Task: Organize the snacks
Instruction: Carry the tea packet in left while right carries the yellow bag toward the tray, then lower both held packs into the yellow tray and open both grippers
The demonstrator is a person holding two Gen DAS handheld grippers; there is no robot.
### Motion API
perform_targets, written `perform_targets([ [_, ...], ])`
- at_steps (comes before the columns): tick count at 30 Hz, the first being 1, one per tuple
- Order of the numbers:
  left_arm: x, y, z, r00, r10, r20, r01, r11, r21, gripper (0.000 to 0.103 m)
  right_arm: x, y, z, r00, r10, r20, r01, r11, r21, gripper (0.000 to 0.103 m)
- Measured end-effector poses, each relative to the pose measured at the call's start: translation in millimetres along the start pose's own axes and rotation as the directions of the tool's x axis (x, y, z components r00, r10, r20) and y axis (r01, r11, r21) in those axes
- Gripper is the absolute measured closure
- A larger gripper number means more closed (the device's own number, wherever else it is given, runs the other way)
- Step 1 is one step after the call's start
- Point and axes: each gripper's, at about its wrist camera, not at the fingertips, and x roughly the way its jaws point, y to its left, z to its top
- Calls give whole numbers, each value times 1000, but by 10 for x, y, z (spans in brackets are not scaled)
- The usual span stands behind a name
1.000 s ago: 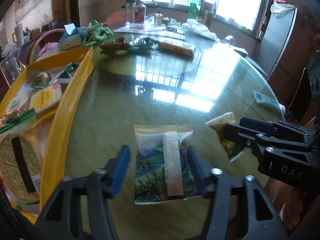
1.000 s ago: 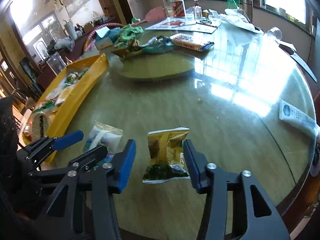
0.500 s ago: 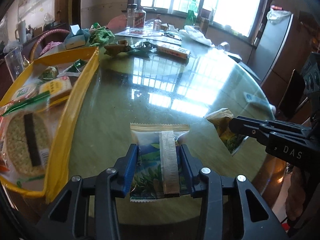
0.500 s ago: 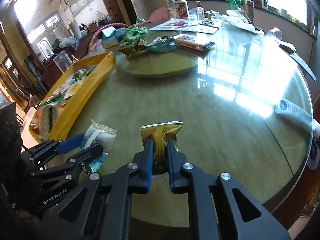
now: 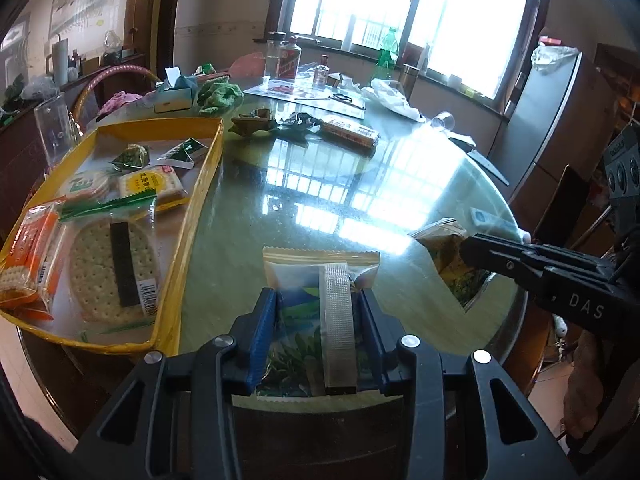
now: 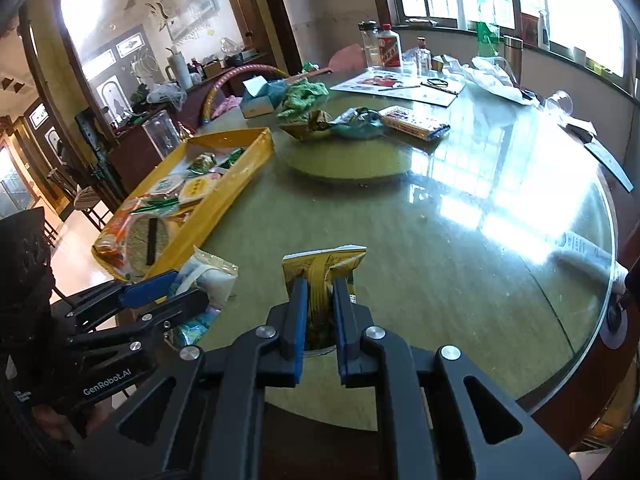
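Snacks fill the yellow tray (image 5: pixel 188 216) at the left of the glass desk (image 5: pixel 320 184). Left claw (image 5: pixel 318 338) grips a blue-green snack packet (image 5: pixel 304 280) above the desk's near edge; right claw (image 6: pixel 320 312) pinches a gold snack packet (image 6: pixel 320 262) narrowly.

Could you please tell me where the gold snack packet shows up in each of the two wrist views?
Left wrist: gold snack packet at right of centre, in the right claw.
Right wrist: bottom centre, pinched between the blue pads.
Shared landmark: yellow tray, on the left in both.
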Motion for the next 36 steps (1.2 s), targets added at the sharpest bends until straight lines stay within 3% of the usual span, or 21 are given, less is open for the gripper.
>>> perform_targets([
  [10, -349, 259, 109, 999, 16, 50, -13, 998, -58, 63, -12, 232, 105, 998, 58, 16, -57, 998, -21, 89],
  [19, -638, 991, 334, 979, 148, 138, -120, 974, -191, 63, 275, 620, 296, 993, 112, -30, -115, 990, -86, 89],
  [28, -593, 1647, 498, 969, 210, 131, -164, 941, -297, 64, 683, 1055, 691, 982, 177, -63, -183, 978, -103, 89],
  [36, -363, 1985, 569, 978, 197, 71, -162, 926, -341, 64, 1071, 1493, 1027, 974, 210, -85, -220, 964, -149, 89],
])
